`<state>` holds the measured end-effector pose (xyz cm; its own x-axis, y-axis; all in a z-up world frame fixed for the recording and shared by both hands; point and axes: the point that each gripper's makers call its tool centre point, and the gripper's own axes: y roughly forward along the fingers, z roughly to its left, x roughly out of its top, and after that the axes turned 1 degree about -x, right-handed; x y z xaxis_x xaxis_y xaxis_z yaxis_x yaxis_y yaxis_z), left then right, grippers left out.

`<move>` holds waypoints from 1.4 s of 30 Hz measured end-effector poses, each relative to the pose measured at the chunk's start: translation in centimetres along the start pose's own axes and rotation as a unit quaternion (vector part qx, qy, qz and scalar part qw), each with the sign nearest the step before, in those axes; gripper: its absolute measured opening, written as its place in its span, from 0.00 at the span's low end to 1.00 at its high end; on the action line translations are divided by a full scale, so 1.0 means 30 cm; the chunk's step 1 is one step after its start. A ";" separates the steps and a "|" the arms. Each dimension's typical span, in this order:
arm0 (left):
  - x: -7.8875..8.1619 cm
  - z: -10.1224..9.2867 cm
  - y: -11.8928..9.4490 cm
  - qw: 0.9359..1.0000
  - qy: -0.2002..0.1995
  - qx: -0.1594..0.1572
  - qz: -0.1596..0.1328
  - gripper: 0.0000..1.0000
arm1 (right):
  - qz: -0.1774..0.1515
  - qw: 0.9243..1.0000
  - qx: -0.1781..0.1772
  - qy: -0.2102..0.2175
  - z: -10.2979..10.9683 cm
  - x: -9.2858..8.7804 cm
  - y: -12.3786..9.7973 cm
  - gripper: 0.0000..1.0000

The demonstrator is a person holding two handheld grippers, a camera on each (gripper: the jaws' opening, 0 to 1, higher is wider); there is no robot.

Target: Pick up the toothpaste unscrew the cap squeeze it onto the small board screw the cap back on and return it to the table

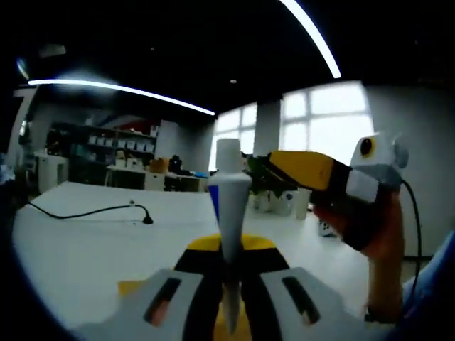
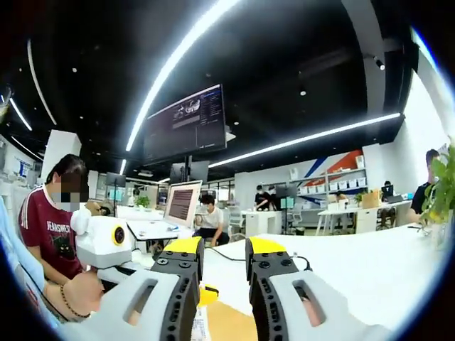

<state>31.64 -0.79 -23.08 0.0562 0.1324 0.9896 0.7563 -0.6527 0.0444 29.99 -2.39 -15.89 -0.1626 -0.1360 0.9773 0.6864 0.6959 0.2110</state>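
While a white worktop stretches toward shelving at the back of an open-plan office, the left gripper clamps a toothpaste tube upright between its grey, yellow-tipped jaws, as seen in the left gripper view. Tapering upward, the tube is pale and narrow, topped by a white cylindrical cap, with a patch of blue showing at its shoulder; its lower end is pinched flat in the jaws, well above the worktop's near edge. From the right side of that view the right gripper reaches in, held in a hand, its yellow tip just beside the cap; contact cannot be judged. Seen in the right gripper view, its own jaws stand narrowly parted, holding nothing. A black cable trails across the worktop's far left part.
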 end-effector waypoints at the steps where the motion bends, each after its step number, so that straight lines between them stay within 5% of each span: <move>1: -0.001 0.011 0.000 1.000 0.004 0.014 -0.002 0.05 | 0.007 1.000 -0.004 -0.005 0.013 -0.011 0.003 0.23; 8: -0.028 0.032 -0.014 0.998 0.031 0.048 0.011 0.05 | -0.004 1.000 -0.018 0.000 0.070 -0.017 0.030 0.22; 21: -0.057 0.005 -0.025 0.998 0.043 0.050 0.016 0.05 | 0.018 1.000 -0.012 -0.021 0.145 -0.027 0.065 0.22; 27: -0.058 -0.028 -0.028 0.998 0.053 0.040 0.015 0.05 | 0.018 1.000 -0.019 -0.008 0.128 -0.052 0.077 0.10; 42: -0.065 -0.049 -0.026 0.998 0.059 0.034 0.020 0.05 | 0.017 0.998 -0.031 -0.045 0.125 -0.051 0.056 0.10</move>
<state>29.99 -1.64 -24.84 0.0139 0.0163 0.9998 0.7975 -0.6033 -0.0012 28.74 1.65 -17.10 -0.1990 -0.0476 0.9788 0.7348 0.6536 0.1812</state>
